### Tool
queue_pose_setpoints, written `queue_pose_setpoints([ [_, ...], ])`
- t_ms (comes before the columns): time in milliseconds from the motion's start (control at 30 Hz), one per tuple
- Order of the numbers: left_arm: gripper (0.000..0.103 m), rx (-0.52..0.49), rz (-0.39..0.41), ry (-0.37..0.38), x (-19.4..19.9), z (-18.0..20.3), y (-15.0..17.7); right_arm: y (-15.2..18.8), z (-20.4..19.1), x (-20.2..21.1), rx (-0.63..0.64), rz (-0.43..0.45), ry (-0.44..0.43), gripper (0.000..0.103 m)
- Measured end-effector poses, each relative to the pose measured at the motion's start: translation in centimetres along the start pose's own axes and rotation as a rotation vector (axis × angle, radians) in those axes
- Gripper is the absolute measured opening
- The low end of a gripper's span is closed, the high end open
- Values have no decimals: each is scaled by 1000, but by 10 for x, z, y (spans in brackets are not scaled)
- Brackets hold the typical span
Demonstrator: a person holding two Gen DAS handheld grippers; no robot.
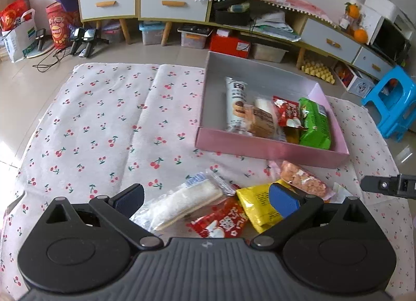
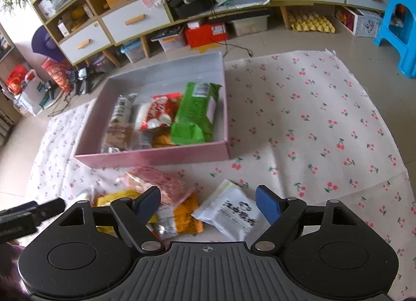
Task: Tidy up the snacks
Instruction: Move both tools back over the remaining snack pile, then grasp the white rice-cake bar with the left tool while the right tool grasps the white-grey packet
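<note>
**Snack packets lie loose before the pink box**

Snack packets sit on the cherry-print cloth. The left gripper spreads wide over a clear-wrapped white bar, a red packet and a yellow packet. The right gripper gapes wide, empty, over a white pouch and an orange packet. Beyond, the shallow pink cardboard box holds a green packet among others.
</note>
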State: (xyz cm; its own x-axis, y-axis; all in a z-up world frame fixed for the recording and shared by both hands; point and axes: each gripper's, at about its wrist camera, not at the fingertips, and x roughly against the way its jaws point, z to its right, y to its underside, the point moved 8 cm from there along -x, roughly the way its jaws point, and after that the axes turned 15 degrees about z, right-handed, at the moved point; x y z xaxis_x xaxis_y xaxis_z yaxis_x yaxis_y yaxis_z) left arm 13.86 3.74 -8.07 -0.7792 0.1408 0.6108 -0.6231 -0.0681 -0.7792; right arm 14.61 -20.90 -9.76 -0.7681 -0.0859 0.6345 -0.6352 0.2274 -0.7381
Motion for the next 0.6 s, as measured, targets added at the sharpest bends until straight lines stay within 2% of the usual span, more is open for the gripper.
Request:
queue_pose_setpoints([
  [167,102,12,-12,-22,-7,-9,3,4,13,-3,-15,-27,17,82],
  [367,97,23,-77,9,-19,-17,10,10,19,-6,-13,-51,19,82],
  [467,91,19,-127,51,-25,-23,15,17,17,-10,20,-96,-2,82],
  [600,86,-17,-167,83,-29,-33,21,31,11,-17,126,-158,-44,82],
])
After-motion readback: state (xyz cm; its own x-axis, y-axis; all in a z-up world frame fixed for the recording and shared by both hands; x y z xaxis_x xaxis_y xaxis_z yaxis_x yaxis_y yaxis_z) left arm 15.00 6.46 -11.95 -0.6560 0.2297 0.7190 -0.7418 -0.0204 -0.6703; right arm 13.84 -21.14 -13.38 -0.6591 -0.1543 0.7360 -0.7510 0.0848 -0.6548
